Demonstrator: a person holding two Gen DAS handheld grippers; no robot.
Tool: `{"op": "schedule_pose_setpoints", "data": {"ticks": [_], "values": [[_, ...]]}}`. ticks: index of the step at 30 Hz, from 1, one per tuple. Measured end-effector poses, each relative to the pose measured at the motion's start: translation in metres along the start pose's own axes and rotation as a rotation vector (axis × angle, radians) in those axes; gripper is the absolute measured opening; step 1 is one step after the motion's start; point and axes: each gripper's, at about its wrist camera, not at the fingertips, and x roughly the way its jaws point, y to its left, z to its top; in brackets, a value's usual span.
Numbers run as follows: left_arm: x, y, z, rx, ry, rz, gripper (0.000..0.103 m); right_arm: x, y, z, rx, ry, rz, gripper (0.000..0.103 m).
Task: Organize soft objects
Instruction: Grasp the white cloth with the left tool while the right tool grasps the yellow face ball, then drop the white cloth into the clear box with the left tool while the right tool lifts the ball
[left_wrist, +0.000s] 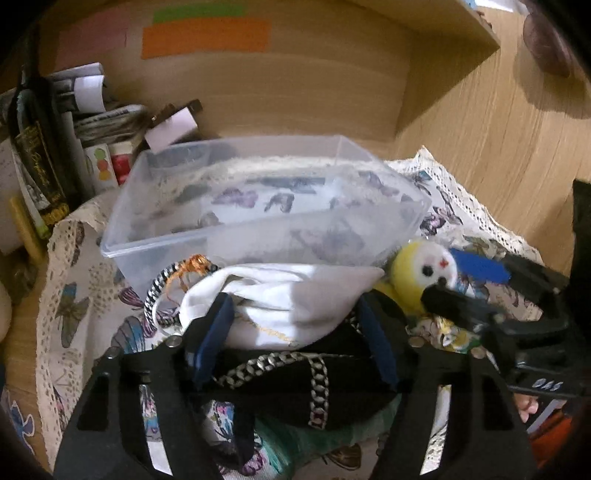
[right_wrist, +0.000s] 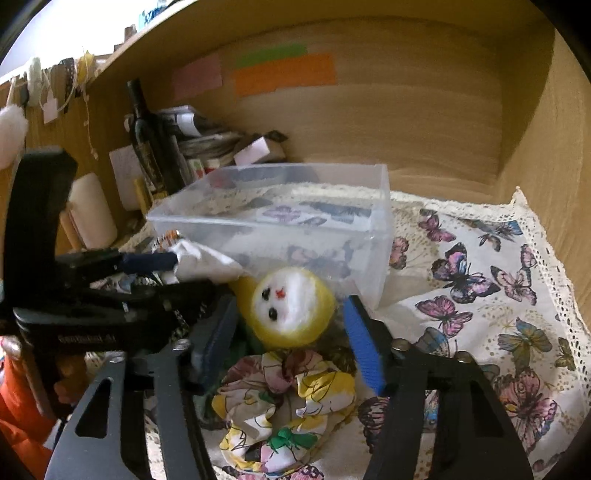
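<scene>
A clear plastic box (left_wrist: 258, 206) stands on the butterfly cloth (right_wrist: 480, 280); it also shows in the right wrist view (right_wrist: 295, 221). My left gripper (left_wrist: 295, 325) is open, its fingers on either side of a white soft pouch (left_wrist: 280, 302) that lies on a black pouch with chain trim (left_wrist: 295, 384). A striped hair tie (left_wrist: 159, 291) lies to the left. My right gripper (right_wrist: 291, 336) is open around a yellow-and-white plush head (right_wrist: 291, 306), also seen in the left wrist view (left_wrist: 421, 269). A floral scrunchie (right_wrist: 288, 402) lies below it.
A dark bottle (left_wrist: 37, 147), rolled papers (left_wrist: 107, 122) and small boxes crowd the shelf's back left. Wooden walls close the back and right side (right_wrist: 554, 166). Coloured sticky notes (right_wrist: 284, 70) are on the back wall. The cloth's lace edge (right_wrist: 554, 295) runs along the right.
</scene>
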Motion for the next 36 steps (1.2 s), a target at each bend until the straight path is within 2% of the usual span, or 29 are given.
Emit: {"op": "schedule_pose_setpoints", "data": {"ticks": [2,3,5,7,14,21,25,30,34,35,36], "values": [[0.004,0.001,0.000,-0.002,0.011,-0.003,0.052,0.006,0.000,-0.001,0.001,0.016,-0.008,0.048],[0.006,0.002,0.000,-0.008,0.023,-0.010,0.039,0.008,0.000,-0.001,0.001,0.023,-0.006,0.044],[0.007,0.005,-0.001,-0.024,0.029,-0.028,0.022,0.008,-0.001,-0.001,0.007,0.014,-0.006,0.042],[0.005,0.008,-0.001,-0.038,0.017,-0.012,0.010,0.006,-0.002,-0.002,0.013,0.003,-0.004,0.041],[-0.023,0.011,0.005,-0.015,-0.053,-0.021,0.005,-0.018,-0.001,-0.002,0.011,-0.051,0.018,0.040],[-0.065,0.017,0.029,-0.023,-0.146,-0.057,0.005,-0.035,-0.002,0.015,-0.003,-0.111,0.058,0.040],[-0.077,0.023,0.044,-0.040,-0.169,-0.088,0.005,-0.036,-0.004,0.026,-0.003,-0.122,0.087,0.040],[-0.079,0.032,0.060,-0.047,-0.183,-0.084,0.005,-0.019,-0.002,0.037,-0.024,-0.078,0.109,0.041],[-0.071,0.040,0.064,-0.052,-0.168,-0.065,0.005,0.002,-0.003,0.032,-0.042,-0.011,0.055,0.043],[-0.069,0.042,0.065,-0.050,-0.165,-0.057,0.005,0.006,-0.004,0.030,-0.043,0.005,0.032,0.046],[-0.066,0.044,0.068,-0.049,-0.164,-0.051,0.005,0.008,-0.006,0.028,-0.045,0.012,0.010,0.053]]}}
